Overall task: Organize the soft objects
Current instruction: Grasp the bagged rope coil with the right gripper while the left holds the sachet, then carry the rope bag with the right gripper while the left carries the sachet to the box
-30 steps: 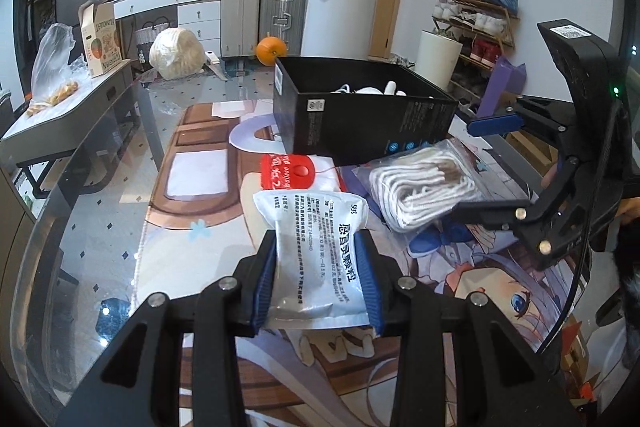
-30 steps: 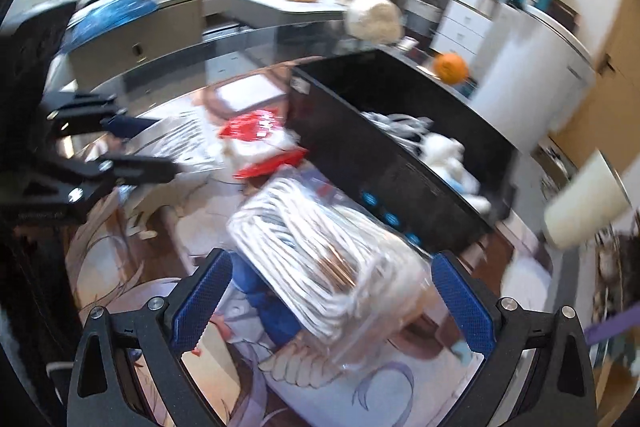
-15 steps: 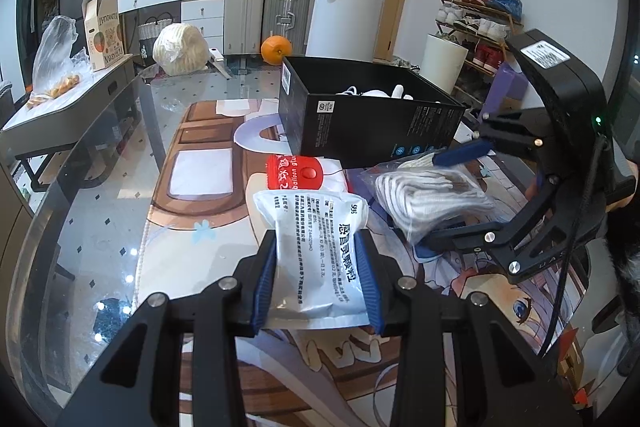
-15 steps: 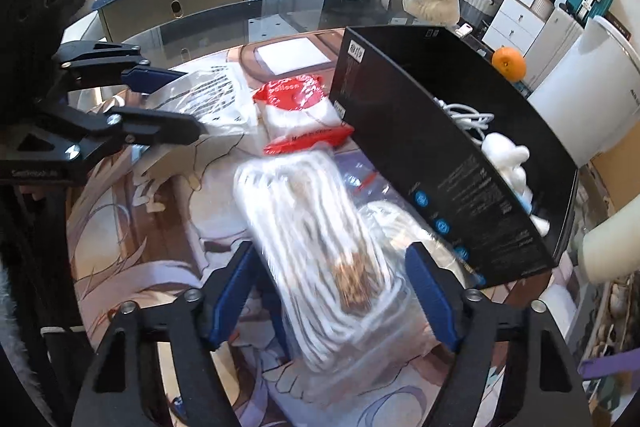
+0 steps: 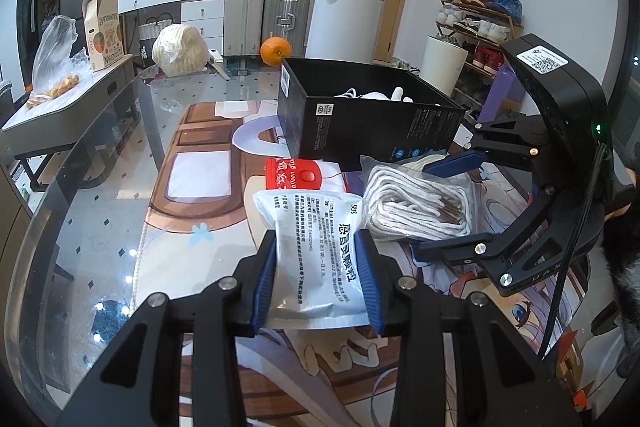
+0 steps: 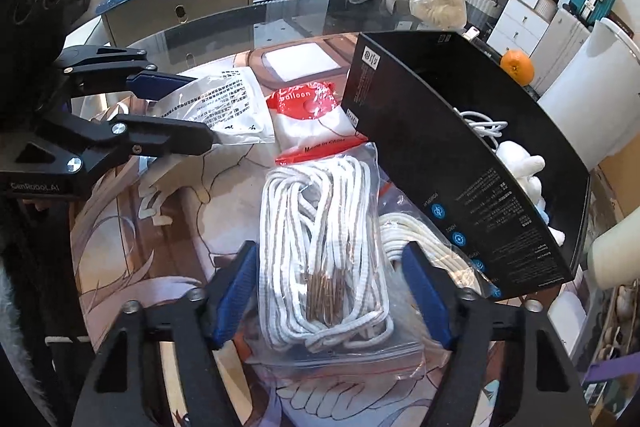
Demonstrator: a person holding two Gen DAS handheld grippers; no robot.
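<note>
Left gripper (image 5: 316,279) clamped on white sachet (image 5: 320,255), right gripper (image 6: 332,291) half-closed around cord bag (image 6: 324,255), both pointing lengthwise away.

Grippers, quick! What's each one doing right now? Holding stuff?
Left gripper: shut on the white packet.
Right gripper: closed around the bag of white cords.

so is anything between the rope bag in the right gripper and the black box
Nothing visible blocks it. The right gripper straddles the bag of white rope, and the black box stands just beyond on its right, open-topped. Only its near wall must be cleared. A second rope bundle lies against that wall.
</note>
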